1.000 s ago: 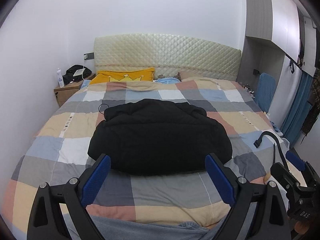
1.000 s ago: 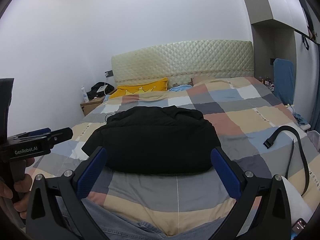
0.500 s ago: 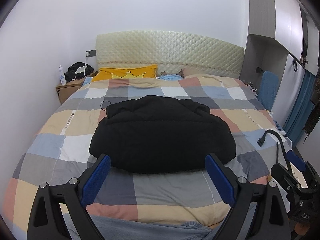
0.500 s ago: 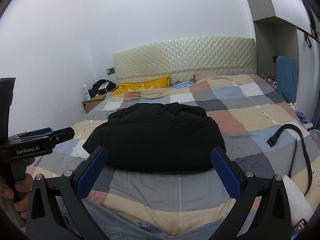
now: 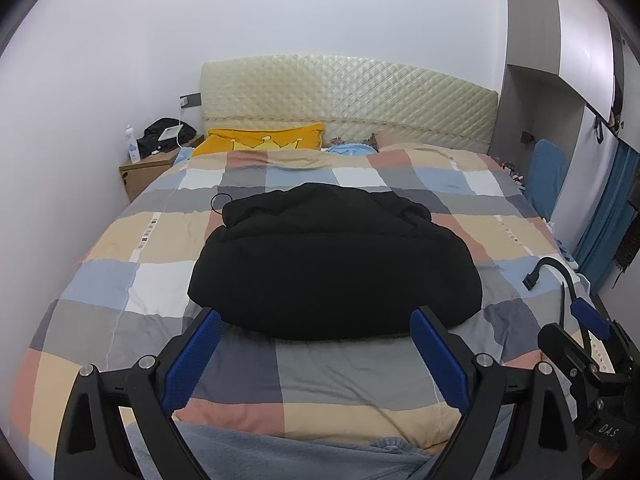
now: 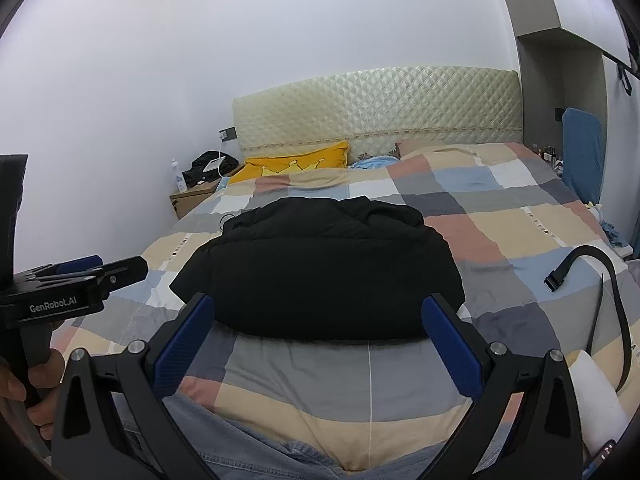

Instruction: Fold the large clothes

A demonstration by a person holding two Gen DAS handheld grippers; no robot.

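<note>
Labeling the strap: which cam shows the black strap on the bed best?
Right wrist: the black strap shows its buckle end and whole curve. Left wrist shows the buckle and arch; the right gripper partly hides the rest.

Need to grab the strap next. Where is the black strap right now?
In both views the strap lies on the quilt at the bed's right edge, right of the black jacket.

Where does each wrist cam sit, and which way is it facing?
Left wrist: on the left gripper, open, facing the headboard over the black jacket; right gripper shows at right edge.
Right wrist: on the right gripper, open, same heading; left gripper and hand at left.
Shared: jacket, checked duvet, yellow pillow, black strap.
</note>
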